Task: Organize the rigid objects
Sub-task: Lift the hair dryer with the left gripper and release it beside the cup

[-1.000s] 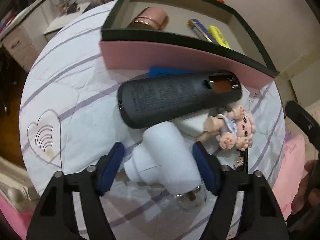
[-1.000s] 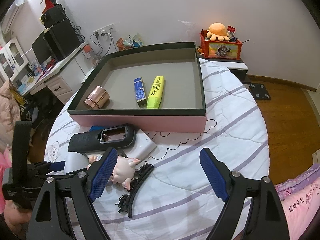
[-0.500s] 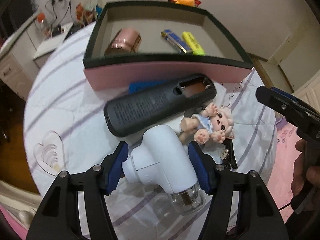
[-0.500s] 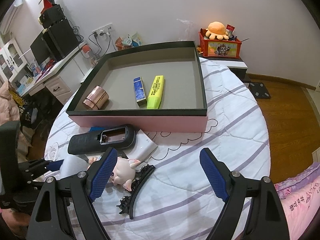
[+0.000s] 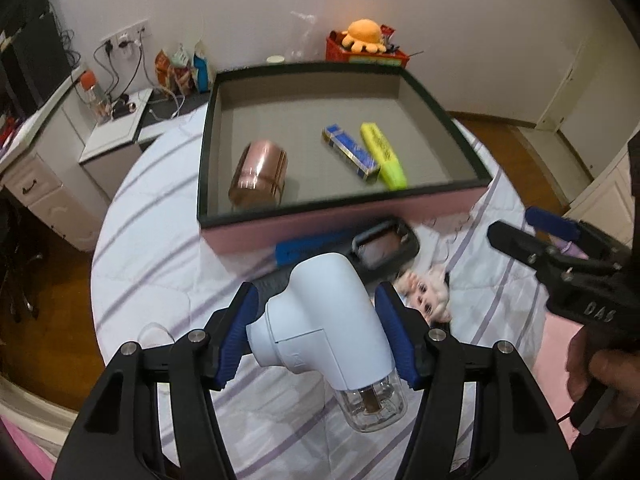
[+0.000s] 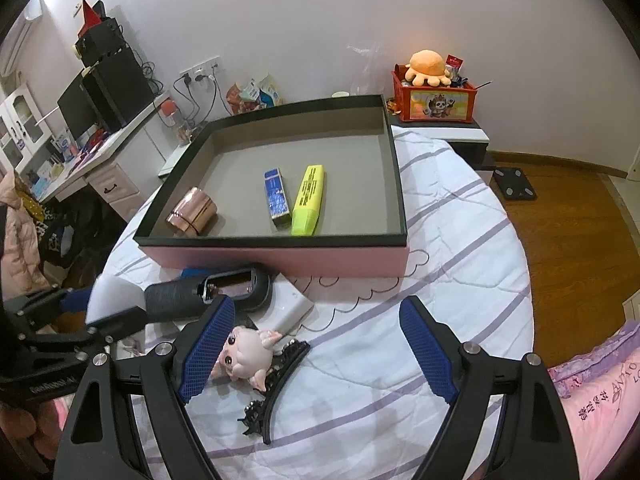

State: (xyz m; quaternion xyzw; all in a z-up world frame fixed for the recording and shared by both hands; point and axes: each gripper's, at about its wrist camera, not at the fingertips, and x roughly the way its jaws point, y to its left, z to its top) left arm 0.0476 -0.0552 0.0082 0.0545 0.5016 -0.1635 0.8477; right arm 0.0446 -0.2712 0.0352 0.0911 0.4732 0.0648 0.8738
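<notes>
My left gripper (image 5: 316, 340) is shut on a white plastic device with a clear tip (image 5: 332, 336) and holds it above the round table, in front of the pink box (image 5: 344, 224). The box holds a copper cylinder (image 5: 260, 174), a blue lighter (image 5: 350, 152) and a yellow highlighter (image 5: 382, 154). My right gripper (image 6: 316, 344) is open and empty above the table, with a small doll (image 6: 246, 354) and a black hair clip (image 6: 276, 384) just by its left finger. A dark remote with an open battery bay (image 6: 212, 292) lies before the box (image 6: 276, 258).
A white block (image 6: 290, 310) and a blue flat item (image 5: 312, 246) lie by the remote. The table wears a white cloth with purple stripes (image 6: 460, 248). A desk (image 6: 108, 160) stands at left, a red toy crate (image 6: 434, 98) behind the box.
My left gripper closed on the white device and lifted it off the table, tilting up toward the box. My right gripper stayed open and nearly still.
</notes>
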